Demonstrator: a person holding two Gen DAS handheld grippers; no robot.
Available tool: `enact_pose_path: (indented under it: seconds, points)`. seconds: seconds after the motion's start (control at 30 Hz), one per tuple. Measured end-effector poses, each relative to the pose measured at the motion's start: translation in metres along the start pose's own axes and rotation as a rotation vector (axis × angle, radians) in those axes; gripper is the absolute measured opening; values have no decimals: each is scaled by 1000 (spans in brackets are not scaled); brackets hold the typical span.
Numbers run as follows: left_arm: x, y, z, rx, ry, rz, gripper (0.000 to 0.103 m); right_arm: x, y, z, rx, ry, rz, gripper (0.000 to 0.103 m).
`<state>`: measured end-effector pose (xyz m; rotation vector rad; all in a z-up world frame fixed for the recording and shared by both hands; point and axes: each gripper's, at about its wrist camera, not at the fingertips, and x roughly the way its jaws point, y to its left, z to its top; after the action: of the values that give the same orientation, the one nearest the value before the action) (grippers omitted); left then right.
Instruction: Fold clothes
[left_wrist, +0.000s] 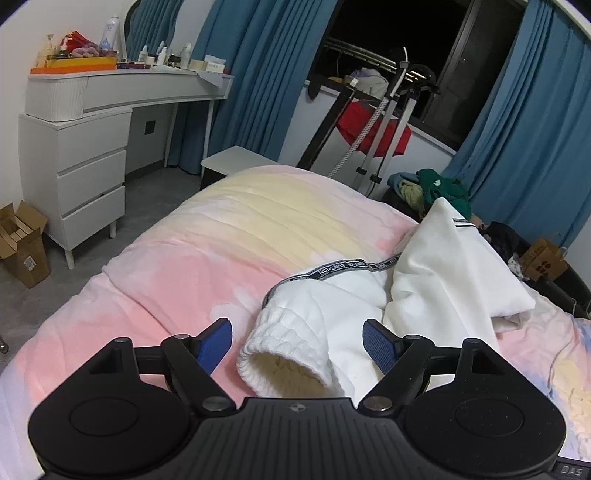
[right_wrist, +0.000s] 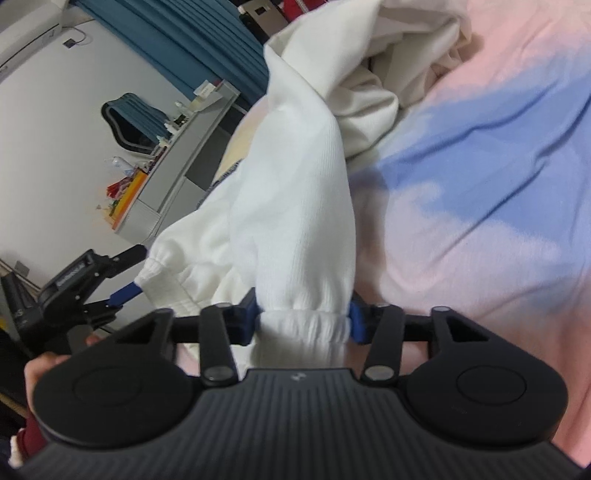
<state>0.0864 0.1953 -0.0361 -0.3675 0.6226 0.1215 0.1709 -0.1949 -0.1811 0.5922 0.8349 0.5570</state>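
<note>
Left wrist view: the left hand-held gripper (left_wrist: 297, 345) stands with its blue pads (left_wrist: 216, 345) spread wide. An open ribbed cuff (left_wrist: 284, 365) of the white garment (left_wrist: 424, 280) lies between them, and neither pad presses on it. The garment lies crumpled on the pink and yellow blanket (left_wrist: 207, 251) of the bed, with a black lettered tape (left_wrist: 332, 269) running along one fold. Beyond the bed stand a white dressing surface (left_wrist: 122, 88) with drawers and bottles, blue curtains (left_wrist: 258, 74), a clothes rack (left_wrist: 384, 122) with a red item, and a cardboard box (left_wrist: 22, 243) on the floor.

Right wrist view: the right hand-held gripper (right_wrist: 303, 314) pinches a second elastic cuff (right_wrist: 303, 325) of the same garment, one blue pad (right_wrist: 356, 319) pressed on each side. The tube of white cloth rises away from the jaws toward the bunched body of the garment. To the left, the other gripper is seen near the first cuff, with a hand (right_wrist: 40, 365) below it.
</note>
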Motion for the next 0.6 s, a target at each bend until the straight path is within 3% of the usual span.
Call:
enact_pose_path:
  seconds: [0.1,0.23,0.37,0.6]
  points:
    - [2,3,0,1,1,9,83,-15,7,1,-20,-47,0,33]
    - [10,6,-1,-9,36,-3,85,-35,3,5,-1,-135,-29,31]
    - [17,6,-3,-2,55,-17,86,-26,-15,2,54,-82,-148,31]
    - [38,7,-7,-17,104,-30,87,-25,-16,-3,73,-83,-150,31]
